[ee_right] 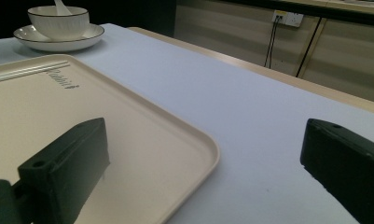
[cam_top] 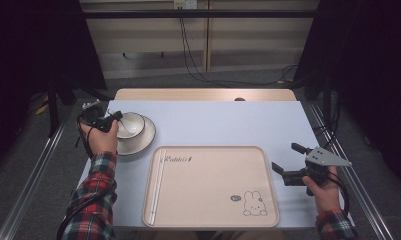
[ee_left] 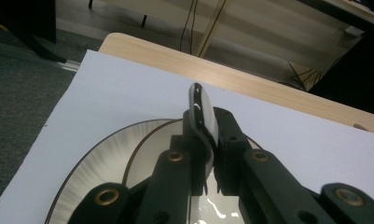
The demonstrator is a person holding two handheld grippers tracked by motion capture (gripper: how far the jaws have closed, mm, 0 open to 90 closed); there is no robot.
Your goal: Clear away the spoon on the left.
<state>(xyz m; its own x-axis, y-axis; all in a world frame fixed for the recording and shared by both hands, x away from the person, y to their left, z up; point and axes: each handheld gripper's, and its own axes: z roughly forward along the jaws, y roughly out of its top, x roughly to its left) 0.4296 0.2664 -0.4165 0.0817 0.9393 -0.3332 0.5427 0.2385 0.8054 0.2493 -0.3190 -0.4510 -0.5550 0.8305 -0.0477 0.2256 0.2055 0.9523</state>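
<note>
Nearest the lens in the left gripper view: your left gripper (ee_left: 208,144), its two black jaws clenched on the handle of a white spoon (ee_left: 201,109), which stands upright between the pads at the centre of the frame. Below it sit a white bowl (ee_left: 147,154) and a ribbed plate (ee_left: 89,170) with a dark rim.

In the high view, the left gripper (cam_top: 114,120) sits at the middle left of the frame, over the near edge of the bowl (cam_top: 132,124), which rests on the plate (cam_top: 147,137).

The beige tray (cam_top: 213,187) with a rabbit drawing fills the lower centre; a pair of pale chopsticks (cam_top: 157,185) lies along its left side.

Your right gripper (cam_top: 287,162) hovers at the lower right, just beside the tray's right rim, jaws spread wide with nothing between them. In the right gripper view those jaws (ee_right: 198,163) frame the tray corner (ee_right: 194,144), and the bowl (ee_right: 58,21) shows at the upper left with the spoon (ee_right: 61,7) standing in it.

The table (cam_top: 228,122) carries a pale blue cover.
</note>
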